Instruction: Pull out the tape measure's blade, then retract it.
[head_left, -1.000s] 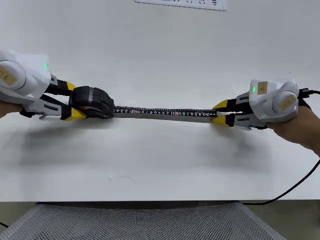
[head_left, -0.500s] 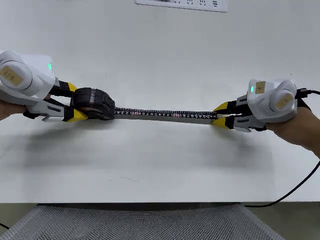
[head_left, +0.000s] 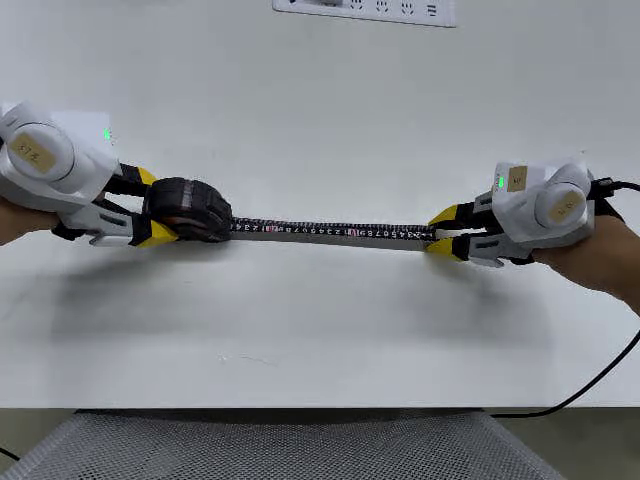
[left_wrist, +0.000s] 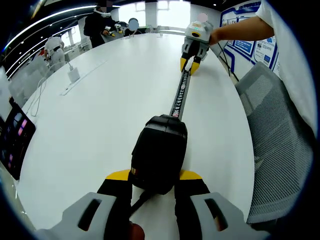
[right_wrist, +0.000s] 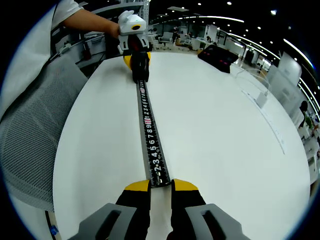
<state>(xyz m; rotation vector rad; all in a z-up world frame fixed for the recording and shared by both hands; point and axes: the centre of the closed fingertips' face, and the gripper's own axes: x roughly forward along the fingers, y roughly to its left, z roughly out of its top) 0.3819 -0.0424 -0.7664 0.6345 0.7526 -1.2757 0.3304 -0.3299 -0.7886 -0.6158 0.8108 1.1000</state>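
- Left gripper (head_left: 150, 205) is clenched on the tape case (head_left: 190, 208), with one yellow-tipped jaw on each side of it.
- Case is black and rounded. It sits on the white table (head_left: 320, 110), left of centre in the head view.
- Right gripper (head_left: 440, 230) is closed on the blade (head_left: 330, 230), pinching its free end between the jaw tips.
- In the right gripper view, the lowest numerals lie just beyond the jaw tips.
- Blade is drawn out and runs straight from the case mouth to the right gripper.
- It lies low over the table. Cannot tell whether it touches the surface along its length.
- Blade face is dark with white numerals and a few red marks.
- Grippers are well apart and face each other along the blade.
- A green light shows on each gripper body.
- Black cable (head_left: 590, 370) trails from the right gripper's rear and drops over the near table edge.
- Grey mesh chair (head_left: 280, 445) sits below the near edge.
- White socket strip (head_left: 365, 8) lies at the far side of the table.
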